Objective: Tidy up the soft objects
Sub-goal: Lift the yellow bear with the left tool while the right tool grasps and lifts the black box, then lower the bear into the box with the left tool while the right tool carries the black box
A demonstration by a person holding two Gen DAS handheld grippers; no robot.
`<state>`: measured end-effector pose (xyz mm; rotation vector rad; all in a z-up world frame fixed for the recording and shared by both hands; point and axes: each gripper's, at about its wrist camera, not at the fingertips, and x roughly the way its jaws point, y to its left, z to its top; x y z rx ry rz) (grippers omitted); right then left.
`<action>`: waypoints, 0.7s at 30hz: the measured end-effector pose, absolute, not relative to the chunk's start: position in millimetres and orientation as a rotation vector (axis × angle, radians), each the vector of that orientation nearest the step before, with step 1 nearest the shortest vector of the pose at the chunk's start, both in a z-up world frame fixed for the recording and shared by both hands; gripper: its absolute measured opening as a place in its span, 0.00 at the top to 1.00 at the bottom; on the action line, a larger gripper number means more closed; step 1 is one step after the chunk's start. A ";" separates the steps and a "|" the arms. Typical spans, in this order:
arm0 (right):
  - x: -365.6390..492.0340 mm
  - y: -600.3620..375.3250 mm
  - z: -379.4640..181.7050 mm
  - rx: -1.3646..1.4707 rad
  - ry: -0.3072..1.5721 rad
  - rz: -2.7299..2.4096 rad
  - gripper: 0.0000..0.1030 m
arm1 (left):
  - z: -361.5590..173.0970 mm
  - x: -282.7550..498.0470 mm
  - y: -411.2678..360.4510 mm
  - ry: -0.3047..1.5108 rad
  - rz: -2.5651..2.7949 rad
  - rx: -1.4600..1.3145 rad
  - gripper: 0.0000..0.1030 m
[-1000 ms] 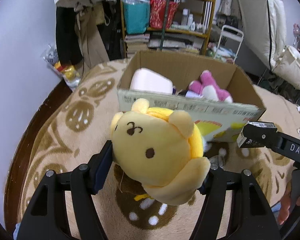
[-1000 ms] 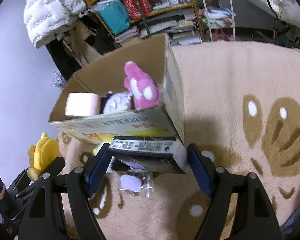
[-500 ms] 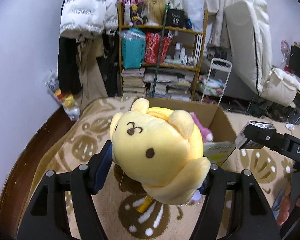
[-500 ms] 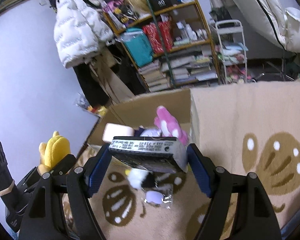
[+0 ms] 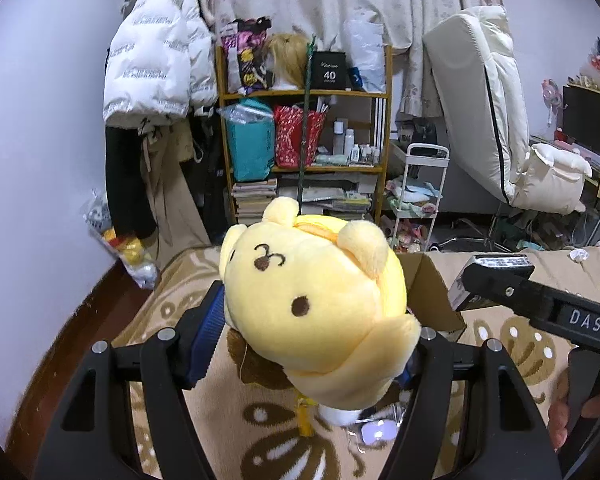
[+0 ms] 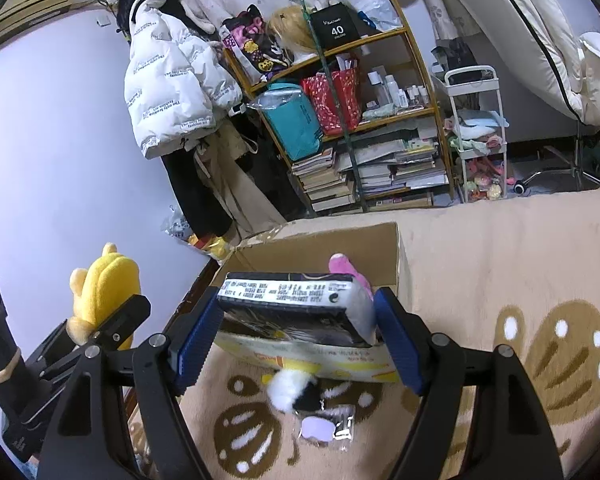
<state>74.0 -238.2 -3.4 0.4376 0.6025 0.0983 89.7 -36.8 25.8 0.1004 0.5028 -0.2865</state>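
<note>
Left wrist view: left gripper [image 5: 316, 344] is clamped on the yellow plush [image 5: 320, 308], pads sunk into its sides, plush held up in the air well above the rug [image 5: 172, 296]. The cardboard box [image 5: 432, 292] sits just behind and to the right of it, only a corner and one wall visible. Risk: the plush is round and squashy, and a good part of it bulges forward past the pads, so a quick swing could let it squirm out and land on the rug short of the box. The right gripper's finger with its packet crosses in at right, near the plush; both loads heading for the same box opening could bump. Open room: plenty to the left and above; tight on the right.

Right wrist view: right gripper [image 6: 296, 332] is closed wide on a flat dark packet [image 6: 292, 304] with a white label strip, held over the box's near edge. A pink plush [image 6: 346, 268] already lies inside the box. Risk: the packet hangs low at the near wall, so pushing forward without lifting could catch the rim and shove the box. A small black-and-white plush [image 6: 292, 392] and a clear wrapper [image 6: 328, 426] lie on the rug below the jaws, still outside. Rug to the right is free; left side is crowded by the other gripper.
</note>
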 end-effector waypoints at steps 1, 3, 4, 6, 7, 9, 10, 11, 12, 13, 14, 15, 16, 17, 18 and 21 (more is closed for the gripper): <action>75.2 -238.6 -3.2 0.438 0.600 0.098 0.21 | 27.6 90.4 -38.8 0.494 -0.291 0.103 0.34; 78.5 -239.3 -3.6 0.438 0.596 0.095 0.21 | 29.9 92.5 -41.8 0.482 -0.295 0.104 0.34; 80.4 -239.7 -3.8 0.438 0.594 0.094 0.21 | 30.6 93.8 -43.3 0.479 -0.298 0.105 0.34; 83.9 -239.9 -4.2 0.437 0.590 0.091 0.21 | 31.0 96.5 -44.6 0.476 -0.298 0.109 0.34; 85.7 -240.2 -4.7 0.435 0.588 0.093 0.21 | 30.9 98.2 -45.6 0.476 -0.295 0.112 0.34; 89.7 -240.0 -4.8 0.426 0.584 0.090 0.21 | 30.7 102.0 -46.6 0.477 -0.293 0.113 0.34; 90.9 -239.5 -5.0 0.420 0.584 0.089 0.21 | 31.0 103.8 -47.0 0.478 -0.292 0.110 0.34; 93.0 -238.6 -5.5 0.412 0.583 0.089 0.21 | 31.2 106.0 -46.9 0.480 -0.292 0.105 0.34; 94.2 -238.4 -6.1 0.408 0.582 0.089 0.21 | 31.6 108.9 -46.7 0.481 -0.292 0.101 0.34; 95.5 -238.1 -6.7 0.405 0.581 0.091 0.21 | 31.9 111.3 -47.1 0.481 -0.291 0.100 0.34; 96.8 -237.7 -7.4 0.402 0.581 0.092 0.21 | 31.7 113.1 -47.3 0.478 -0.288 0.101 0.34; 98.3 -237.2 -8.6 0.400 0.582 0.094 0.21 | 31.4 115.8 -47.9 0.477 -0.285 0.104 0.34; 100.3 -236.6 -10.3 0.396 0.586 0.095 0.21 | 30.7 118.7 -48.7 0.477 -0.282 0.108 0.34; 101.5 -236.7 -11.8 0.394 0.589 0.094 0.21 | 29.5 120.5 -49.3 0.477 -0.280 0.110 0.34; 103.0 -236.8 -13.9 0.392 0.590 0.095 0.21 | 28.1 122.8 -49.9 0.479 -0.280 0.112 0.34; 109.1 -236.3 -19.0 0.385 0.599 0.096 0.21 | 22.5 129.3 -51.6 0.491 -0.282 0.117 0.34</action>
